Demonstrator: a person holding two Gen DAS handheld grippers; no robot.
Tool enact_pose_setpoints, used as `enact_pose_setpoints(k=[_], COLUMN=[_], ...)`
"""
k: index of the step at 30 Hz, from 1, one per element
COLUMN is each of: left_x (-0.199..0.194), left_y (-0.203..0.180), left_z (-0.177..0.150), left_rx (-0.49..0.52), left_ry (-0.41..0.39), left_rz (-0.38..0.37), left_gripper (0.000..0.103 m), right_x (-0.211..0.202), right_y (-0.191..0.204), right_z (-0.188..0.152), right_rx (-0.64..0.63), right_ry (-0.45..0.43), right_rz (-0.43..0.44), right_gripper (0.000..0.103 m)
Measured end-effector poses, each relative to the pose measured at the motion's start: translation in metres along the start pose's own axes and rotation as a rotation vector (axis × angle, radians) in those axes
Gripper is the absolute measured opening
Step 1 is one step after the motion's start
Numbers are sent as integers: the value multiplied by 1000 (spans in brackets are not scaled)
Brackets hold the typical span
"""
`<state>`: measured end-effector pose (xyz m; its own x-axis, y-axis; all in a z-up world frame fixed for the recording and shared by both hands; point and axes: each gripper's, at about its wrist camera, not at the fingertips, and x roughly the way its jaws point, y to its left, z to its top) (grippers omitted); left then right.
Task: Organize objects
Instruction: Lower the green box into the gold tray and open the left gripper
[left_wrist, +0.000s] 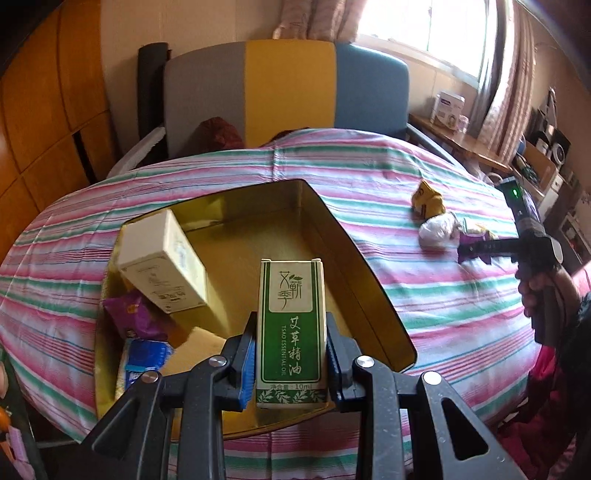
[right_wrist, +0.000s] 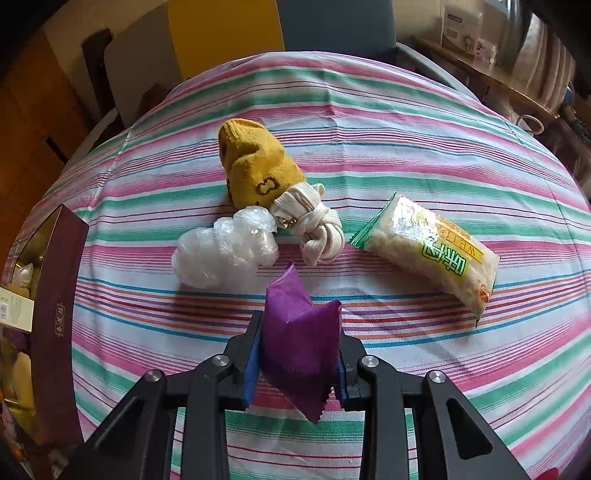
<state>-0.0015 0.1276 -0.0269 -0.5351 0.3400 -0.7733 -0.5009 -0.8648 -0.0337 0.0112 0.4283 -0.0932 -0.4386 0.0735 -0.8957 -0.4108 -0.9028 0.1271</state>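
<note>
My left gripper (left_wrist: 291, 354) is shut on a green-and-white essential oil box (left_wrist: 291, 328), held upright over the open gold tin (left_wrist: 354, 266). The tin holds a cream box (left_wrist: 162, 262), a purple packet (left_wrist: 133, 314) and a blue packet (left_wrist: 146, 356). My right gripper (right_wrist: 295, 363) is shut on a purple packet (right_wrist: 299, 332) just above the striped cloth. Beyond it lie a crumpled clear plastic bag (right_wrist: 225, 251), a mustard sock (right_wrist: 255, 166), a knotted cream sock (right_wrist: 314, 225) and a rice cracker packet (right_wrist: 432, 251). The right gripper also shows in the left wrist view (left_wrist: 476, 247).
A round table with a pink, green and white striped cloth (right_wrist: 369, 110) carries everything. The tin's maroon outer wall (right_wrist: 55, 314) stands at the left of the right wrist view. A grey, yellow and blue chair (left_wrist: 288, 85) stands behind the table; a wooden shelf (left_wrist: 454, 140) is at the right.
</note>
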Motion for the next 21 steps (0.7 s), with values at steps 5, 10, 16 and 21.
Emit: enact_pose_setpoints(k=[5,10,16,21], left_x=[13,28,73,114], left_y=[4,13,31,54], left_z=[14,44,76,90], left_rx=[-12,-23,-34,-56], left_ry=[9,-3,19,70], left_rz=[-24,-25,23,78], left_gripper=[30,30,30,30], right_x=[0,0,1,2], right_y=[1,3,4,3], right_z=[1,0,1,2], right_rx=[-2,-15,-22,-22], right_ry=[-1,-3,-4,-4], right_rz=[-4,-12,-16,-13], right_gripper=[32,32,32,32])
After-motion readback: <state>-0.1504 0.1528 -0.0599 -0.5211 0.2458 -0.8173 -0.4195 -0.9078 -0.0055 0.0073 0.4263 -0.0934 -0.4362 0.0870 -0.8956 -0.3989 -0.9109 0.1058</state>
